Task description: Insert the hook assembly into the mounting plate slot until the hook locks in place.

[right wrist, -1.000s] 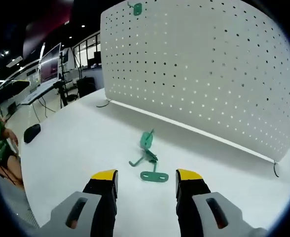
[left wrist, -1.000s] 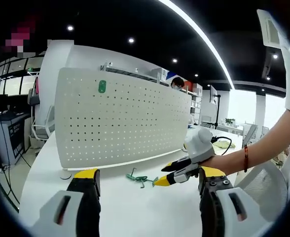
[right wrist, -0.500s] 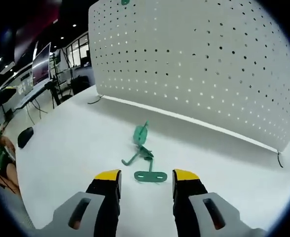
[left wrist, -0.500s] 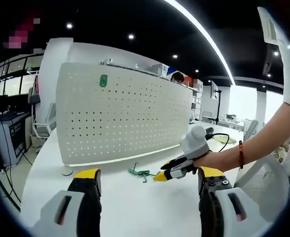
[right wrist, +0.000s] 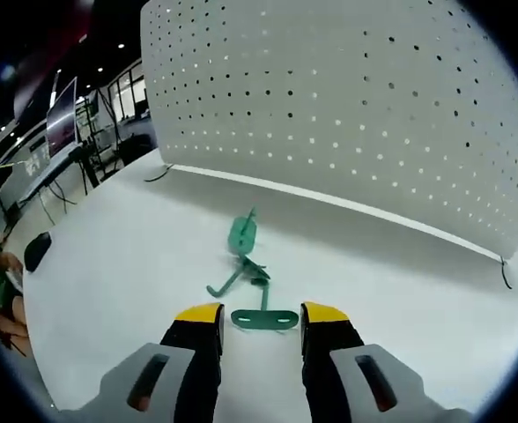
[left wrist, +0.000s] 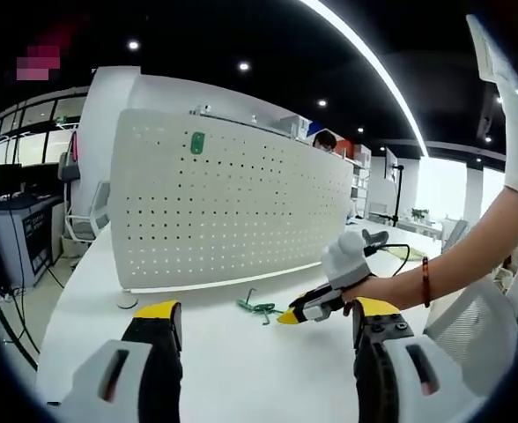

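Observation:
A small heap of green metal hook parts (right wrist: 252,284) lies on the white table in front of the white pegboard (right wrist: 347,115). In the right gripper view my right gripper (right wrist: 262,315) is open, its yellow tips on either side of the nearest flat green plate (right wrist: 264,319), which looks untouched. In the left gripper view my left gripper (left wrist: 263,310) stands open over the table, well short of the green parts (left wrist: 257,307). The right gripper (left wrist: 307,308) comes in there from the right, its yellow tips beside the parts. One green hook plate (left wrist: 197,143) sits high on the pegboard (left wrist: 233,211).
A person's forearm with a red bracelet (left wrist: 426,282) holds the right gripper. A cable (left wrist: 400,251) and small items lie at the table's far right. A dark mouse-like object (right wrist: 37,250) rests near the table's left edge. Office desks and monitors stand behind.
My right gripper has moved forward and down until its tips flank the nearest green plate. The left gripper view has shifted slightly; the pegboard sits a little more to the right.

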`<state>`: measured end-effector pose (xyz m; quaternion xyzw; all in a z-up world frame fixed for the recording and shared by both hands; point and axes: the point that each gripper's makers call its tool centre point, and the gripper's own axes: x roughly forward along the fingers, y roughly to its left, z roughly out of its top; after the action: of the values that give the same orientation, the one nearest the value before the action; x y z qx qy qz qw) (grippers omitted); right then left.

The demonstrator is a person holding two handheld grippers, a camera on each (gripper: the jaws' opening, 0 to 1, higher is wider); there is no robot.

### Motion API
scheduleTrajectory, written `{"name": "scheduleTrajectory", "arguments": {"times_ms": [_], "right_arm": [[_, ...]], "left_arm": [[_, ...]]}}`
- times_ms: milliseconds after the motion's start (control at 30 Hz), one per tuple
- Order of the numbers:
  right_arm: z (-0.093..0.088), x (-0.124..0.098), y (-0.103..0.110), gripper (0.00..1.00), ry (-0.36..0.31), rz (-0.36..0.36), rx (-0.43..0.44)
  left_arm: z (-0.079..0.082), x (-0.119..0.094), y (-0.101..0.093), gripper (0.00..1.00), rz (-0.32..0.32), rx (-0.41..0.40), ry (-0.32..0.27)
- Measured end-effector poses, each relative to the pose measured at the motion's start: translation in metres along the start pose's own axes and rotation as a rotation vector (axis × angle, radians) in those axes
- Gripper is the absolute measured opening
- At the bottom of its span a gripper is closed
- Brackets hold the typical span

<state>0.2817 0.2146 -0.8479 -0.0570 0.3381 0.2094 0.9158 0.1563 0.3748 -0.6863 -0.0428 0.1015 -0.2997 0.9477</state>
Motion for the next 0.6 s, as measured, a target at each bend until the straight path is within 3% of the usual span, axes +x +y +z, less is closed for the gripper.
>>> {"name": "scheduleTrajectory", "arguments": {"times_ms": [233,600], "right_arm": [[0.0,0.0,0.0,0.3,-0.001,0.015,0.007],[0.002,-0.019,0.005,0.29,-0.019,0.04,0.016]], "left_arm": [[0.0,-0.002,0.0,0.81,0.013,-0.002,0.0],[0.01,-0.007,-0.01,0.8,0.018,0.006,-0.025]]}}
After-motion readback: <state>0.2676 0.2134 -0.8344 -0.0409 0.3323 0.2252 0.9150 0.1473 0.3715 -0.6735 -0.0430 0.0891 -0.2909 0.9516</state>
